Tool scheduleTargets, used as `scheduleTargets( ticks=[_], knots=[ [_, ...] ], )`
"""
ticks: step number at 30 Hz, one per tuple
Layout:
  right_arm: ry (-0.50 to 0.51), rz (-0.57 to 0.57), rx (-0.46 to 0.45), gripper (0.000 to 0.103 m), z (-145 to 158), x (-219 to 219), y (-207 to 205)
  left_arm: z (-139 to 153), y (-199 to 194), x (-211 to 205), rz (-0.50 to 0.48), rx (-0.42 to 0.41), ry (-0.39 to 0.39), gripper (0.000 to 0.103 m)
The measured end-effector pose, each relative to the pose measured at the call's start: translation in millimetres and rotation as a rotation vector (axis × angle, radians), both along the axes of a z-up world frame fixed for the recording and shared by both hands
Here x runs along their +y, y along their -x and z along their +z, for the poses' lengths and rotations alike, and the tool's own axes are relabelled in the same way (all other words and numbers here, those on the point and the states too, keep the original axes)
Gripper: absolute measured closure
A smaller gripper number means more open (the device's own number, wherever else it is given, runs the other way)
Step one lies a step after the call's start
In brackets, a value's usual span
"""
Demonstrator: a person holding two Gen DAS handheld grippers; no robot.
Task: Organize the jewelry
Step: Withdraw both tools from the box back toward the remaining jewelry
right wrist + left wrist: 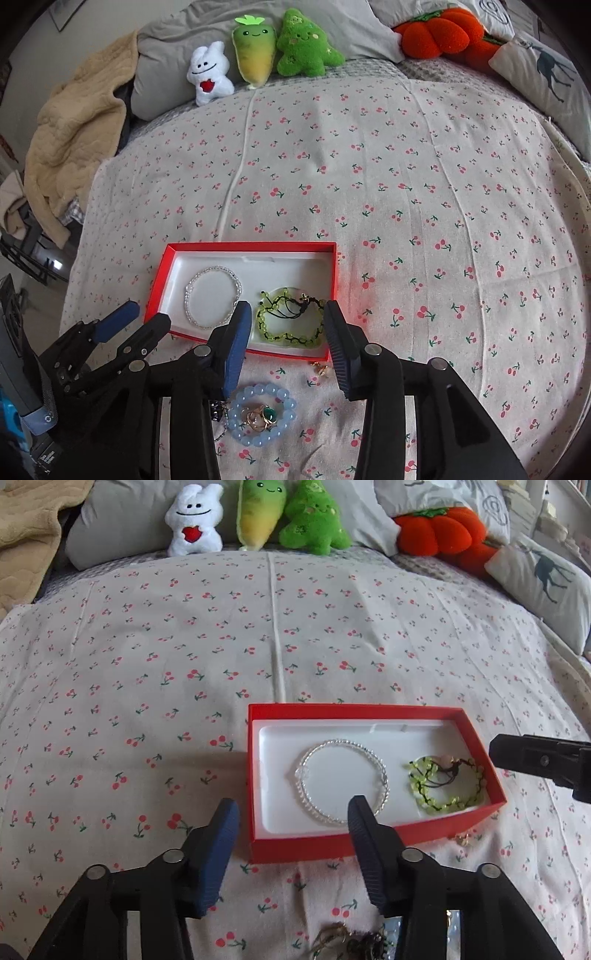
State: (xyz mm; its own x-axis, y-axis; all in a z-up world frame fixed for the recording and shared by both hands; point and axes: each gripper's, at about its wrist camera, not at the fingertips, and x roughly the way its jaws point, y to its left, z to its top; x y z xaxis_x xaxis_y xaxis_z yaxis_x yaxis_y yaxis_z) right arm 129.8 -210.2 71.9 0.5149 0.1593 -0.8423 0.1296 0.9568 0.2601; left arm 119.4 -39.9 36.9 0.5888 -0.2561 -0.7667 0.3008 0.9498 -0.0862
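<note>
Bed with cherry-print sheet point(406, 184). Left gripper point(293, 808) and right gripper point(284, 314): jaws spread, empty, poised over the red box point(159, 280) holding clear bracelet point(212, 295) and green bracelet point(291, 317). Blue bracelet point(262, 413) with rings lies outside, just beside; recommend lifting it by one side.

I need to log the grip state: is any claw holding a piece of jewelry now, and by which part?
Nothing is held. The left claw and the right claw both stand open; the clear bracelet and the green bracelet lie loose in the red box.
</note>
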Motion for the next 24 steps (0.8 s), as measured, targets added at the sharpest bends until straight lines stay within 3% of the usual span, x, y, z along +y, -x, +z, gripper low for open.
scheduleTargets(
  ticks=[5, 11, 19, 24],
  knots=[
    [0.028, 0.007, -0.01, 0.05, 5.0, -0.4, 16.4, 0.8, 17.2, 13.5, 0.006, 0.014, -0.026, 0.028],
    [0.04, 0.021, 0.011, 0.041, 0.8, 0.5, 33.9, -5.9, 34.6, 24.2, 0.001, 0.06, -0.06, 0.015],
    [0.068, 0.023, 0.063, 0.036, -15.5, 0.1, 50.8, -24.8, 52.8, 39.9, 0.02, 0.172, -0.063, 0.012],
    [0.075, 0.029, 0.12, 0.036, -31.6, 0.8, 60.2, -36.3, 66.0, 46.9, 0.027, 0.196, -0.095, 0.012]
  ],
)
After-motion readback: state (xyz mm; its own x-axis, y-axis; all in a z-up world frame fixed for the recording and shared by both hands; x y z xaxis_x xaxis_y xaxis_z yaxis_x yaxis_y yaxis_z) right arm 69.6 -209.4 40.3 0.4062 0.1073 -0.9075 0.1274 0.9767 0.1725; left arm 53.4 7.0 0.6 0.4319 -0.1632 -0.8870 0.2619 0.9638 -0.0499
